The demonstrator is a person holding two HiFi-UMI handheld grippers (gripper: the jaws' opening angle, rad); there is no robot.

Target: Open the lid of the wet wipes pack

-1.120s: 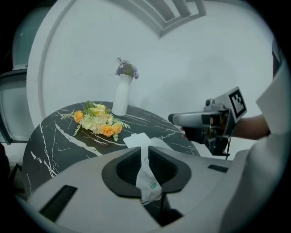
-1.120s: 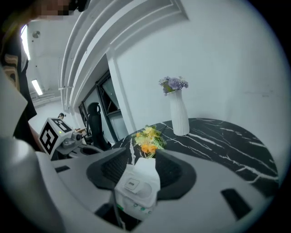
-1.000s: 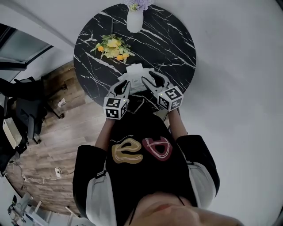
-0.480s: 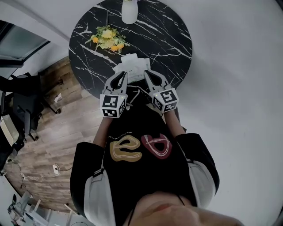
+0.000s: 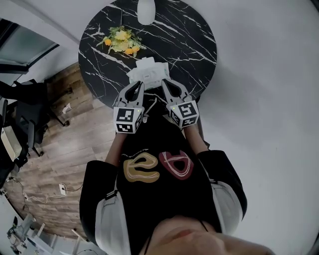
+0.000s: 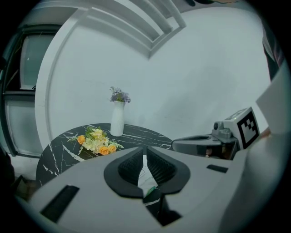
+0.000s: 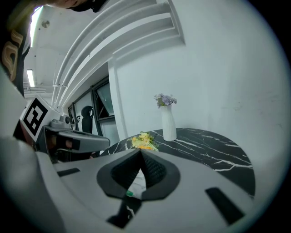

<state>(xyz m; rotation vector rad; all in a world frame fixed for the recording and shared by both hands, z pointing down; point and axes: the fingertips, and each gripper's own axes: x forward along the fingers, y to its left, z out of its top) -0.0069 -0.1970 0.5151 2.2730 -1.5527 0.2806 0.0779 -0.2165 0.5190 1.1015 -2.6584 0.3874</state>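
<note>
wet wipes pack [image 5: 148, 73]; flower bunch [image 5: 121, 42], vase [image 5: 145, 12] beyond on table [image 5: 194, 45].

Left gripper [image 5: 139, 84] and right gripper [image 5: 164, 82] held forward side by side, angled slightly down, jaws pinched together

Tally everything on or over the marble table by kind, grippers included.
Wet wipes pack: 1
White vase: 1
Flower bunch: 1
Grippers: 2 (left gripper, right gripper)
Total: 5

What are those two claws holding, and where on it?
The left claw and the right claw each pinch the wet wipes pack by its thin near edge.
</note>
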